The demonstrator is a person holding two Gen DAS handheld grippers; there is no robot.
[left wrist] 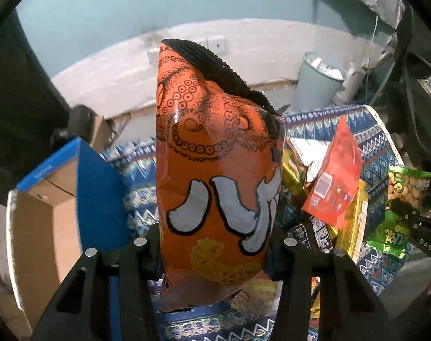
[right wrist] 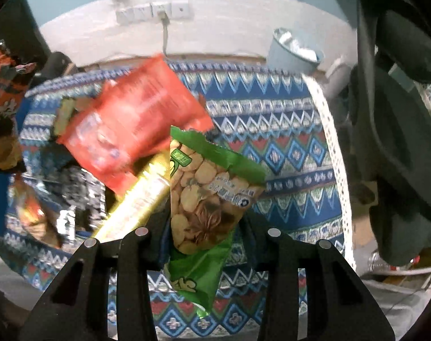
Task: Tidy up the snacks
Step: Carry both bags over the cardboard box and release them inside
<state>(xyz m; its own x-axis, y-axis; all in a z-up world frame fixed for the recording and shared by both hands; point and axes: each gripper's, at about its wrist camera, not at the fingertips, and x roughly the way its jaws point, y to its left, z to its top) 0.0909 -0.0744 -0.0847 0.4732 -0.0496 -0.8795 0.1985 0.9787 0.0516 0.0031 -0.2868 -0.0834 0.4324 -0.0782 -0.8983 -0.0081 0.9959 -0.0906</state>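
Your left gripper (left wrist: 215, 244) clamps one orange chip bag (left wrist: 215, 159), held upright above the patterned counter (left wrist: 380, 142). Your right gripper (right wrist: 206, 233) pinches one green nut packet (right wrist: 204, 199). Beside it lie one red pouch (right wrist: 133, 130) and one yellow packet (right wrist: 135, 201). One open blue box (left wrist: 99, 196) stands left.

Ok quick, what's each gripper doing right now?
Left gripper: closed on the orange octopus chip bag, held upright.
Right gripper: closed on the green bean snack packet.
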